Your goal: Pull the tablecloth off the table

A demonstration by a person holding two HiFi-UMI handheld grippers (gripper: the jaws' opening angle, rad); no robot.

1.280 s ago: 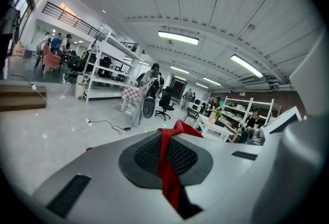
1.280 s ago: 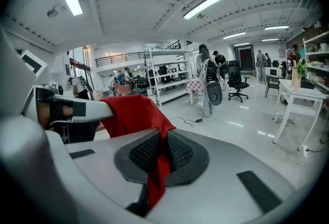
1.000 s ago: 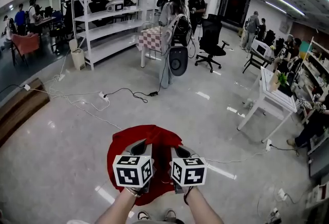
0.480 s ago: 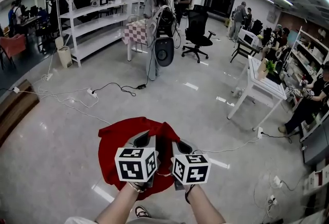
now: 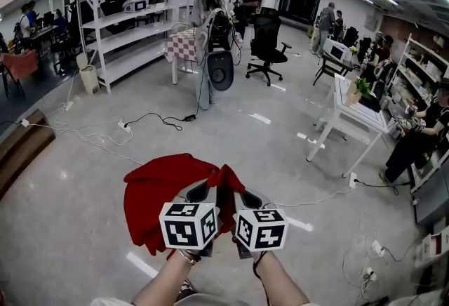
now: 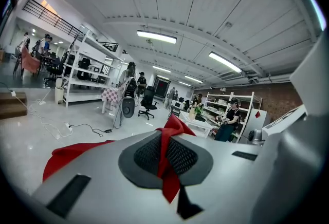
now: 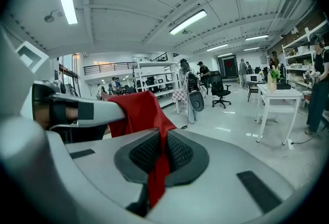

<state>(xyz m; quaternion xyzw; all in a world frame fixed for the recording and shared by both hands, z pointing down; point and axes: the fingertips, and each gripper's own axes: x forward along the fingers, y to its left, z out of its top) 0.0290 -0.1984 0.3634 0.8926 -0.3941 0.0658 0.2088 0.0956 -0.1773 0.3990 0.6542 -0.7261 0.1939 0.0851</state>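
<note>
The red tablecloth hangs bunched in front of me, drooping to the left above the grey floor. No table shows under it. My left gripper is shut on one edge of the cloth, and a red strip is pinched between its pads. Right beside it, my right gripper is shut on the cloth too, with a fold running out between its pads. In the right gripper view the left gripper's body shows at the left, touching the cloth.
Cables and a power strip lie on the floor ahead. A white table stands at the right with a seated person beyond it. White shelving, a checked-cloth table, an office chair and standing people fill the back.
The cloth lay spread in a round shape; now it is gathered and hangs crumpled to the left. Both grippers have drawn back and slightly up together, still gripping it.
</note>
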